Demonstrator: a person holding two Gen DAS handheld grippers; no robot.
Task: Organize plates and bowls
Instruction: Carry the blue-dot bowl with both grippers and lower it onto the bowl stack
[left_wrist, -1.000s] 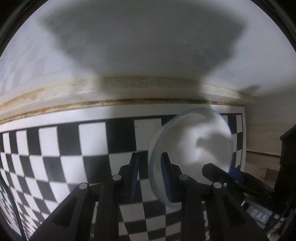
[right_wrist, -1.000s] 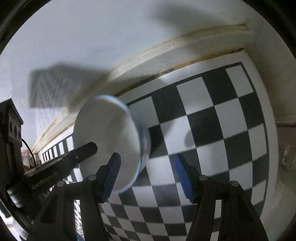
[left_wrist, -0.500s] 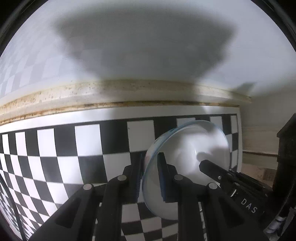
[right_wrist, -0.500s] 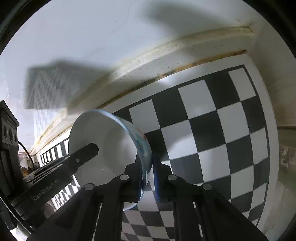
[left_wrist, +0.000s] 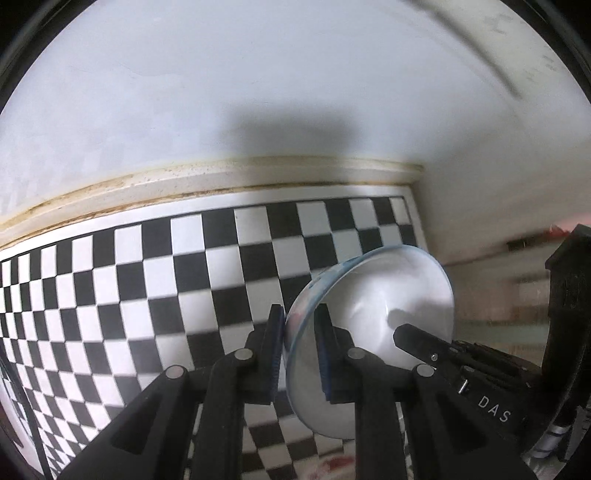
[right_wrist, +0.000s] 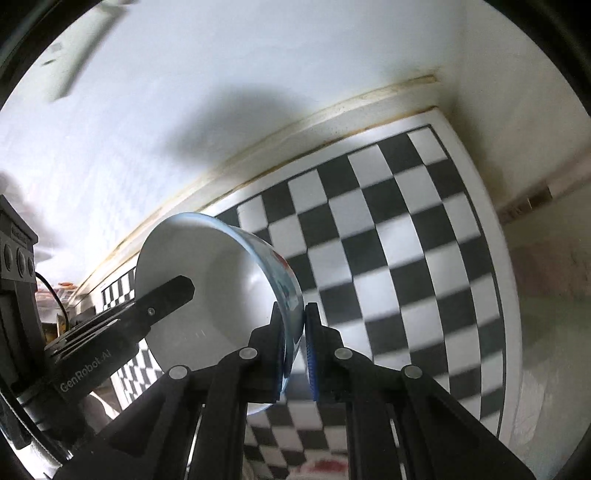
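Note:
A white bowl (left_wrist: 373, 314) with a light blue rim and a coloured pattern outside is held on edge in the air above the checkered surface. My left gripper (left_wrist: 300, 332) is shut on its rim. In the right wrist view the same bowl (right_wrist: 207, 280) opens to the left, and my right gripper (right_wrist: 295, 332) is shut on the opposite part of the rim. Each gripper's finger shows in the other's view, reaching into the bowl's hollow.
A black-and-white checkered mat (left_wrist: 147, 277) covers the counter up to a stained cream ledge (left_wrist: 221, 177) under a white wall (left_wrist: 258, 92). The mat's right edge (right_wrist: 495, 258) borders a bare strip. A red-marked object (right_wrist: 325, 467) lies blurred at the bottom.
The right gripper, open a second ago, closed on the bowl's rim. Both grippers then lifted the bowl higher above the mat and away from the wall.

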